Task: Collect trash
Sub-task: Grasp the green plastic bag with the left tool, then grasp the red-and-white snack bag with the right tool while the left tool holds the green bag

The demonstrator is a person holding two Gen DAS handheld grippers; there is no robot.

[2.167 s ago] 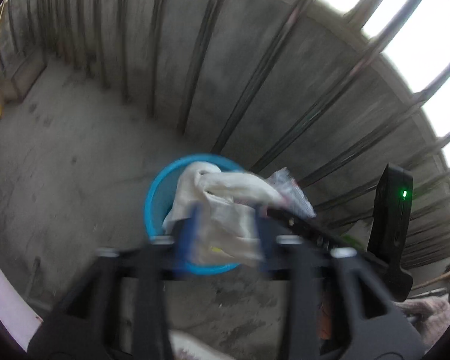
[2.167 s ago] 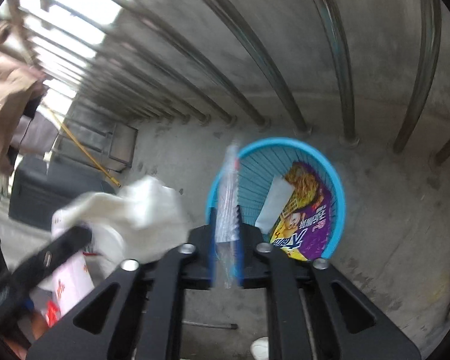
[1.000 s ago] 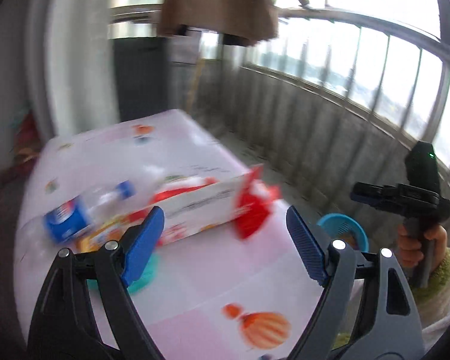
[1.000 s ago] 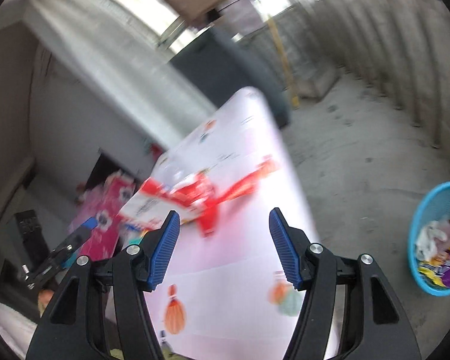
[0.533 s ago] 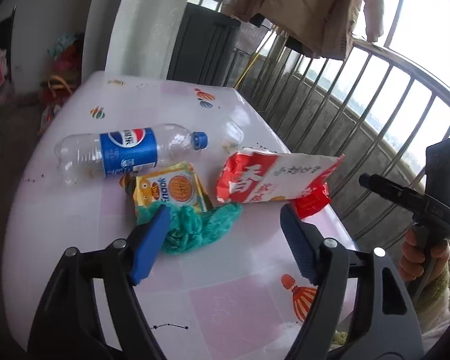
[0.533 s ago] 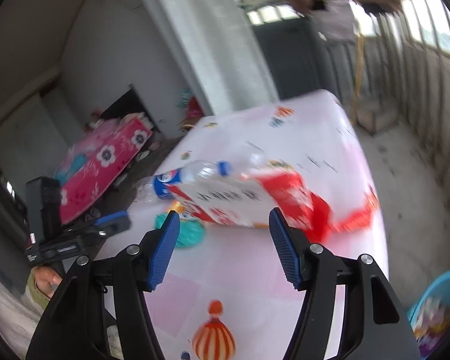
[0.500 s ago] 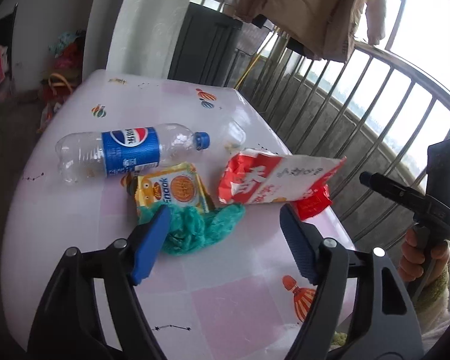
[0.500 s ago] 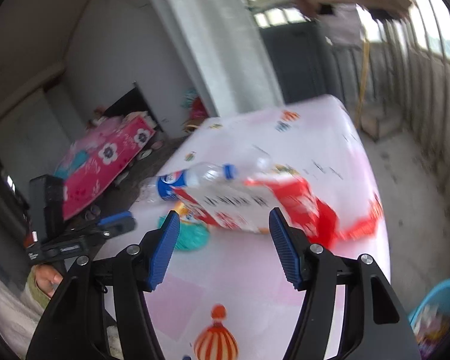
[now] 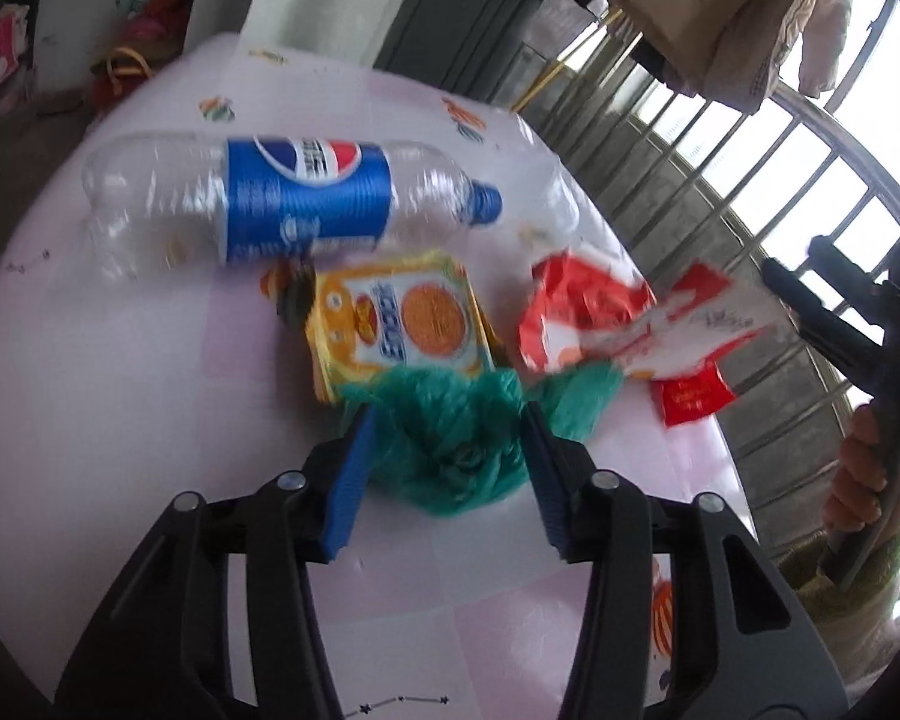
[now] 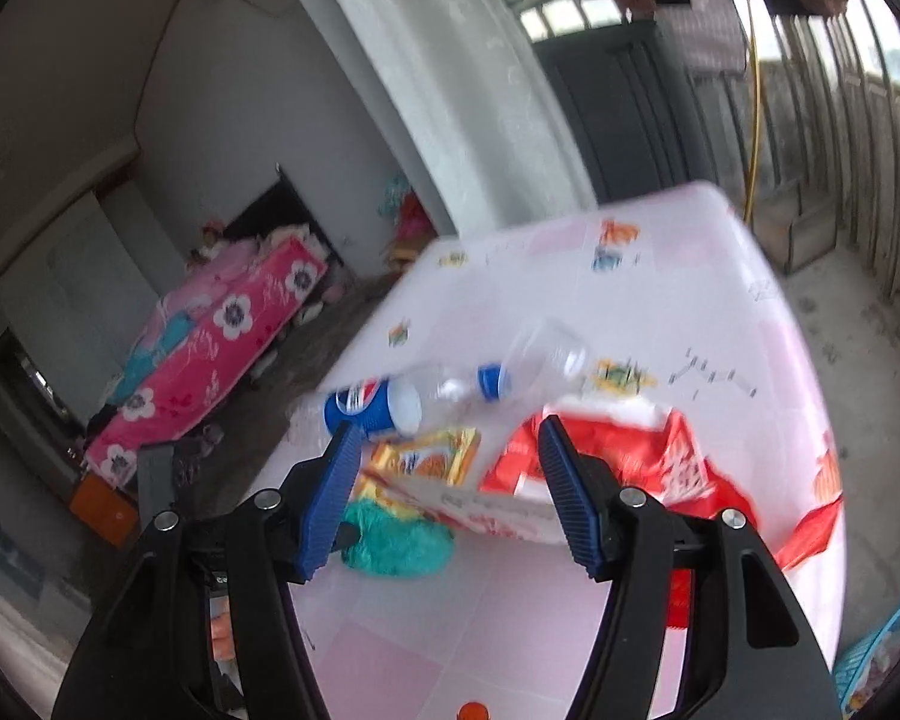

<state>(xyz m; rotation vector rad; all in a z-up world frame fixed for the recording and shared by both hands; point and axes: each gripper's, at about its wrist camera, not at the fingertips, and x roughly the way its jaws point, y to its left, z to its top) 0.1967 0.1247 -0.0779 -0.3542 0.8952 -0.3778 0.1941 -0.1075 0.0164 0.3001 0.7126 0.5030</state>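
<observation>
While the left gripper [image 9: 447,432] tilts down over the table [image 9: 120,420], its jaws are closing, with a crumpled green plastic bag [image 9: 450,444] between the blue pads [image 9: 351,468]; the pads are at the sides of the bag, but I cannot tell if they press it yet. This bag is a bunched lump with no clear long axis and lies on the near part of the pink table.

Just behind it is a yellow snack packet [image 9: 402,324], flat, its long side going away from the camera; the blue word on it is too blurred to read. To its right lies a red and white snack bag [image 9: 630,330], long axis left to right, with large white characters. Farther back is an empty clear bottle [image 9: 288,204] on its side, blue cap to the right, with a blue Pepsi label.

The right gripper [image 10: 444,492], held by a hand [image 9: 858,480] at the right edge, points down at the same things, jaws apart and nothing between them. A blue basket [image 10: 876,654] is on the floor beside the table.
</observation>
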